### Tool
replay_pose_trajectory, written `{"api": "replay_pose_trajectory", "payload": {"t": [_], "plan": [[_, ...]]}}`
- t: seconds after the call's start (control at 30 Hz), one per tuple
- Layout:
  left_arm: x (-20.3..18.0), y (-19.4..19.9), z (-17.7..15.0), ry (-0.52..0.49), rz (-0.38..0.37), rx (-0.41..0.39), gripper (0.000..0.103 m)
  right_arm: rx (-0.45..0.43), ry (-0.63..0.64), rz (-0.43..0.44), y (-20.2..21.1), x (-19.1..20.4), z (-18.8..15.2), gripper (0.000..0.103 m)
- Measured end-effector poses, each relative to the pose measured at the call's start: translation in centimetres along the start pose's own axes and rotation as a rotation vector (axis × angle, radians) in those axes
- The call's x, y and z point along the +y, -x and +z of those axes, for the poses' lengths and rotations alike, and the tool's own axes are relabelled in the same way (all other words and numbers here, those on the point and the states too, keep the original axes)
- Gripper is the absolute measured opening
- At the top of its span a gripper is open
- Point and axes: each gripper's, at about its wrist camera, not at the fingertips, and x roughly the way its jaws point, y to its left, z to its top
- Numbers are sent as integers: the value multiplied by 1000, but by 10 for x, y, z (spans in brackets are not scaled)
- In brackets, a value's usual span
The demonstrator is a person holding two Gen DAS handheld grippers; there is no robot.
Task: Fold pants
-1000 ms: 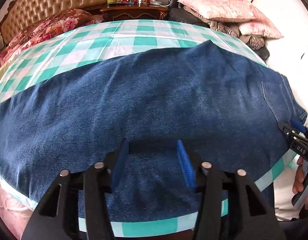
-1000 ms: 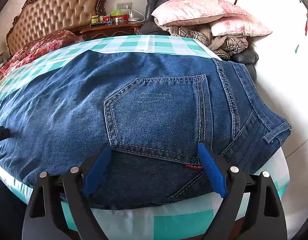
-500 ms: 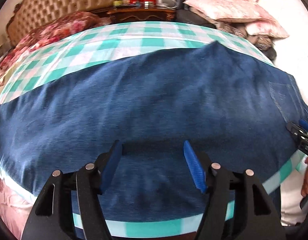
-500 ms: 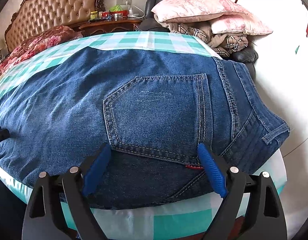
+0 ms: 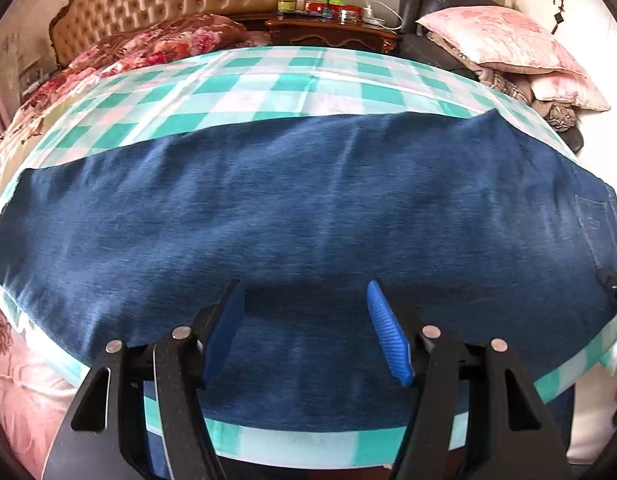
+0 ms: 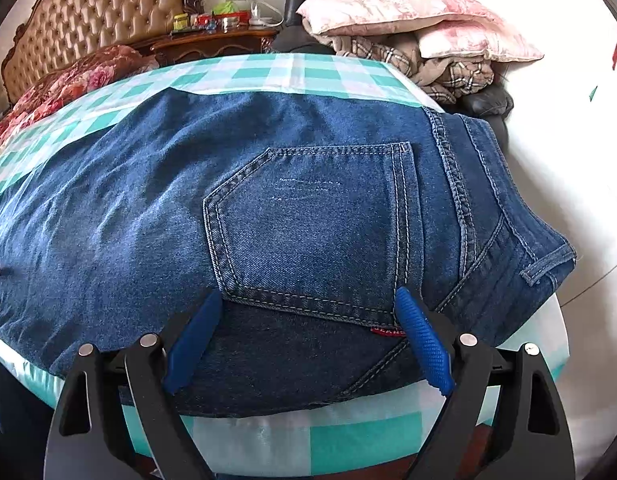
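Sliding leftward along the jeans (image 5: 308,208), the left tool (image 5: 304,320) hovers released while the right tool (image 6: 304,328), also released, stays by the pocket (image 6: 316,228).

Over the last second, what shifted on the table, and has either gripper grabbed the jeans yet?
Nothing has been grabbed. The left gripper pulled back and toward the leg end, so the hem edge of the jeans and more checkered cloth now show. The right gripper barely moved, open over the back pocket. The jeans lie flat as before; both grippers stay open.
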Motion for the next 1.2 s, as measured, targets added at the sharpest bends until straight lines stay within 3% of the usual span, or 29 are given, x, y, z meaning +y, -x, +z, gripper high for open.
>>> {"api": "replay_pose_trajectory", "payload": {"t": [0.1, 0.2, 0.37, 0.47, 0.63, 0.73, 0.8, 0.97, 1.2], "plan": [[14, -1, 3, 40, 17, 0, 63, -5, -56, 48, 7, -13, 12, 84], [18, -3, 3, 41, 27, -6, 64, -40, -55, 6, 9, -22, 29, 84], [19, -2, 3, 48, 32, -6, 64, -24, -53, -83, -11, -36, 52, 84], [31, -1, 2, 70, 64, -9, 64, 44, -69, -135, -33, -47, 48, 84], [55, 2, 7, 130, 129, -17, 64, 26, -78, -141, -33, -47, 43, 85], [55, 6, 18, 123, 126, -48, 64, 36, -90, -141, -32, -48, 44, 85], [50, 9, 29, 101, 107, -86, 64, 29, -108, -143, -25, -46, 45, 80], [37, 3, 54, 63, 5, -116, 49, -31, 41, 20, -7, 13, 62, 77], [14, -19, 74, 23, -110, -104, 35, -31, 177, 201, -4, 108, 78, 68]]}}
